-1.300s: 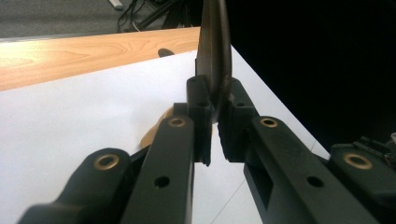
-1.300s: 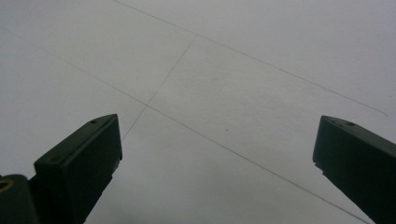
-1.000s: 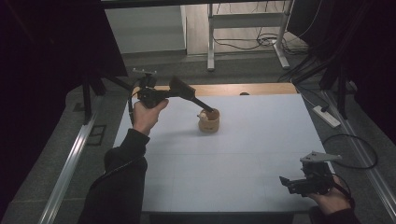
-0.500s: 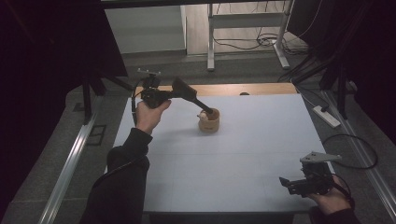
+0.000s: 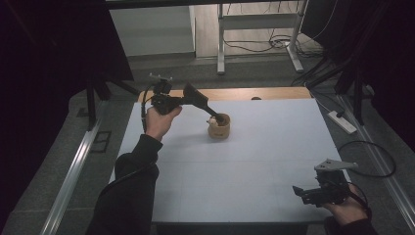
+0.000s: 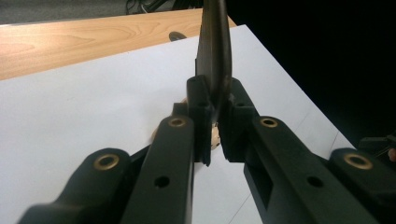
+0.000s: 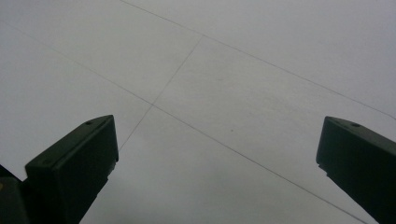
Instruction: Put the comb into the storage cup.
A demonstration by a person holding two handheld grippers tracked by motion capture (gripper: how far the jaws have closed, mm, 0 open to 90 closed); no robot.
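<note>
A small tan wooden cup [image 5: 219, 129] stands on the white table [image 5: 274, 147], left of centre toward the far side. My left gripper [image 5: 197, 100] is held above and to the left of it, shut on a dark flat utensil [image 5: 211, 112] that slants down into the cup. In the left gripper view the jaws [image 6: 212, 126] clamp the utensil [image 6: 215, 56] edge-on, and a bit of the cup [image 6: 215, 136] shows behind them. Something pale sits at the cup's rim. My right gripper [image 5: 299, 191] rests at the near right corner, open [image 7: 217, 140] over bare table.
A wooden strip [image 5: 274, 93] runs along the table's far edge, with a small dark spot [image 5: 254, 98] on it. On the floor to the right lie a power strip [image 5: 342, 122] and a cable [image 5: 377, 161]. Metal frame legs [image 5: 220, 44] stand beyond the table.
</note>
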